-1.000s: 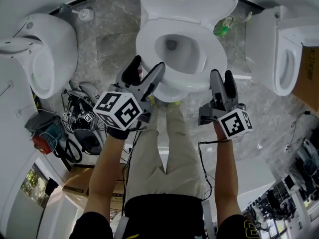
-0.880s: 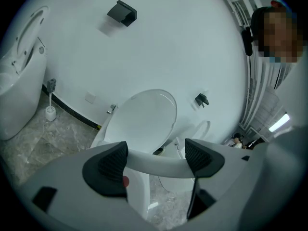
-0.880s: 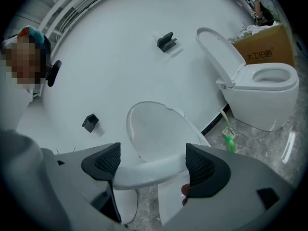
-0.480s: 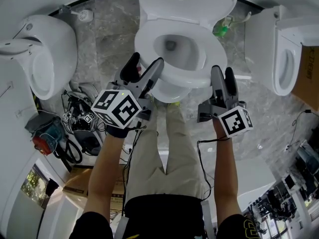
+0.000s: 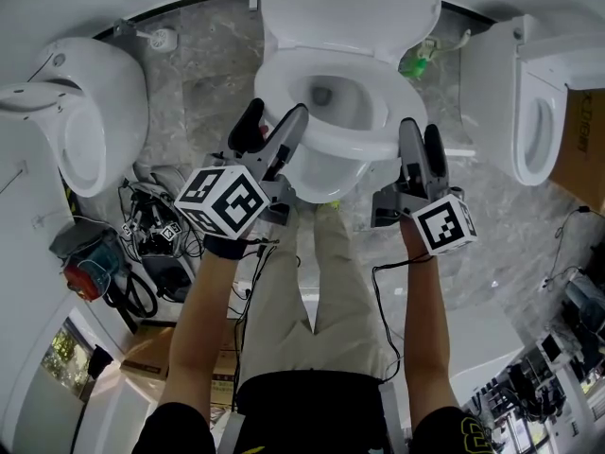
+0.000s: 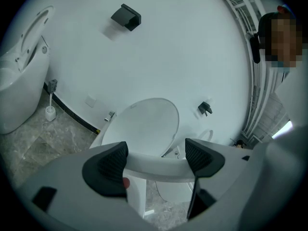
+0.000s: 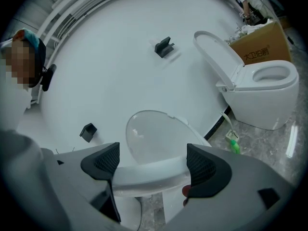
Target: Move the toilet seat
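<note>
Three toilets here: the left toilet (image 5: 85,112), the right toilet (image 5: 529,102), and the middle toilet (image 5: 326,173) straight in front of us on the grey marble floor (image 5: 203,74). Its lid (image 5: 350,8) is flipped up and the toilet seat (image 5: 276,85) lies over the bowl. We've got our left gripper (image 5: 276,116) at the seat's front-left rim and our right gripper (image 5: 421,130) at the front-right. Both are spread wide, with the white rim running across each gap. A little green bottle (image 5: 416,61) sits behind.
</note>
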A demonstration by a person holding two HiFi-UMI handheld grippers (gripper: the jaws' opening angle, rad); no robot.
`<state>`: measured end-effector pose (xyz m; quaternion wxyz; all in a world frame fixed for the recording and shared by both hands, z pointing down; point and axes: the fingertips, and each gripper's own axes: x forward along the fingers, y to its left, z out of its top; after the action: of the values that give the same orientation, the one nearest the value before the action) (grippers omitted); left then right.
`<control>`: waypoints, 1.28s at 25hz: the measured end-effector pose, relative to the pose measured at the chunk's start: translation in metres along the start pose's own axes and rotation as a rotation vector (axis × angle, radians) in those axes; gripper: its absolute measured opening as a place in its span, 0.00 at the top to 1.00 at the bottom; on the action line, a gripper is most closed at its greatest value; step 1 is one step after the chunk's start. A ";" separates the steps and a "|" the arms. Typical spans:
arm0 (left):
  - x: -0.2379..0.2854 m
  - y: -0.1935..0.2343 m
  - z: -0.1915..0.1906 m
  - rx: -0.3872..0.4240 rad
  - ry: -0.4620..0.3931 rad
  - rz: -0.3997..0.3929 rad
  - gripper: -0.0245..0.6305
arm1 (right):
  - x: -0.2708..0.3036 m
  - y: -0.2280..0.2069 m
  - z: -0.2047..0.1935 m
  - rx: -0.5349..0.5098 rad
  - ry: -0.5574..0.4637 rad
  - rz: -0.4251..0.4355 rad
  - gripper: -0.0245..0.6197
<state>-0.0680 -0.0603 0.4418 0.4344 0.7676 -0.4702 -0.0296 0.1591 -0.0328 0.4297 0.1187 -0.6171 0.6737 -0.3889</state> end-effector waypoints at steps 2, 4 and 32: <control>0.002 -0.001 0.005 -0.005 -0.011 0.001 0.36 | 0.002 0.000 0.004 0.002 -0.008 -0.005 0.30; 0.005 -0.001 0.008 -0.010 -0.018 0.002 0.36 | 0.006 0.001 0.007 0.008 -0.016 -0.005 0.30; 0.053 -0.008 0.059 -0.050 -0.092 -0.041 0.36 | 0.054 0.010 0.051 0.035 -0.124 0.019 0.28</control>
<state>-0.0599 -0.1359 0.4187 0.4309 0.7638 -0.4729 -0.0856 0.1728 -0.1025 0.4056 0.1745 -0.6314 0.6639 -0.3606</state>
